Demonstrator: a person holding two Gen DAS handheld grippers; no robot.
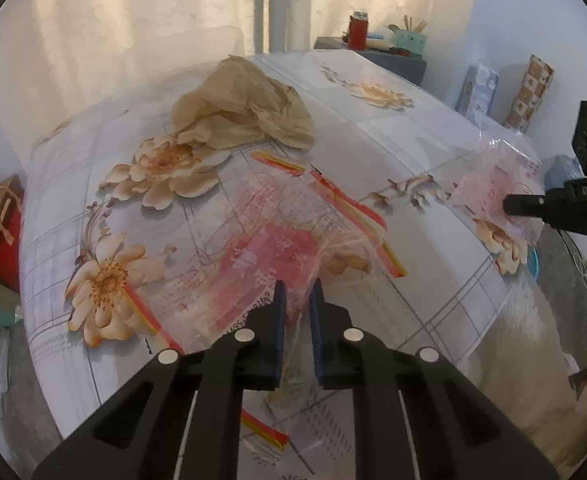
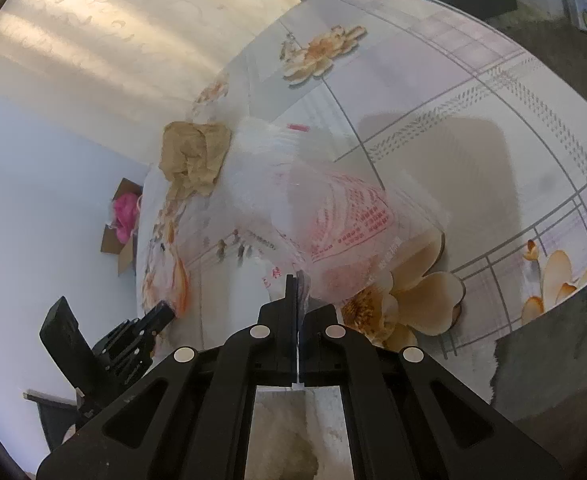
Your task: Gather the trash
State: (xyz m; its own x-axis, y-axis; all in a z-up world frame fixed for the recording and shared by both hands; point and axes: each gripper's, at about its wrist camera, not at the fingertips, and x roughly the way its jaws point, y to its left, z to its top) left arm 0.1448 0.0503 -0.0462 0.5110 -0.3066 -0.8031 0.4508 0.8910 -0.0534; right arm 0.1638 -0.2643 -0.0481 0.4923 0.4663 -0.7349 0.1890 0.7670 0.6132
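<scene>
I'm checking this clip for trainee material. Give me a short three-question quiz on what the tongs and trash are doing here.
1. True or false: the right tongs are shut on a clear plastic bag with red print.
2. What does the plastic between the left tongs belong to?
A. crumpled brown paper
B. red-striped clear bag
C. a jar
3. Fill in: the brown paper lies on the ____ tablecloth.

Key: 1 true; 2 B; 3 floral.

A table (image 1: pixel 433 168) with a flower-print cover fills the room's middle. Behind the table hang pale sunlit curtains (image 1: pixel 133 20). Beside the table stands a grey cabinet (image 1: pixel 397 60) against a white wall (image 1: pixel 533 20).
</scene>
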